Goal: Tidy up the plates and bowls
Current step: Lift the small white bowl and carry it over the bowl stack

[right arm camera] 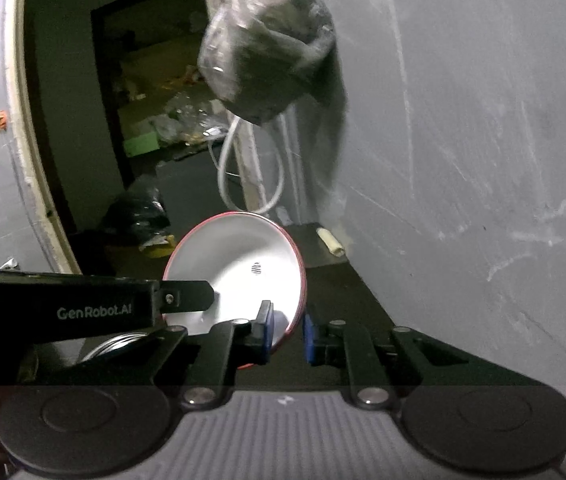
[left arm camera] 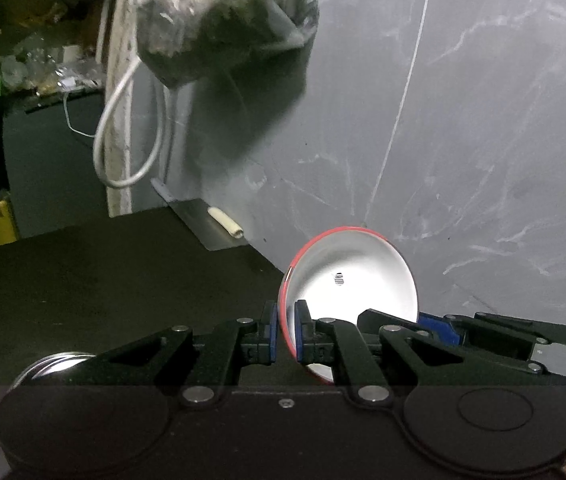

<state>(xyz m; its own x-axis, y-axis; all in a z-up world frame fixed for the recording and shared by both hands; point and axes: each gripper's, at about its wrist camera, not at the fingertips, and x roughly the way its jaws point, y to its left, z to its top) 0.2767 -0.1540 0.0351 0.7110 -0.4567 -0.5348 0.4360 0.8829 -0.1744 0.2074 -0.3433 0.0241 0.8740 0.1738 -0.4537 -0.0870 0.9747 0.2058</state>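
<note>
Both grippers hold one white, red-rimmed ceramic bowl [left arm camera: 349,276] above the dark counter [left arm camera: 123,272]. The left gripper [left arm camera: 286,330] fingers clench its rim. The right gripper [right arm camera: 287,330] fingers grasp the opposite rim.

I read this as a rough back room of a home, used for storage: scuffed grey wall [left arm camera: 483,120], a plastic bag [left arm camera: 223,20] hanging beside a loop of white cable [left arm camera: 123,140], a dark counter [left arm camera: 103,272], and a doorway [right arm camera: 143,100] onto a floor strewn with clutter [right arm camera: 179,120].
</note>
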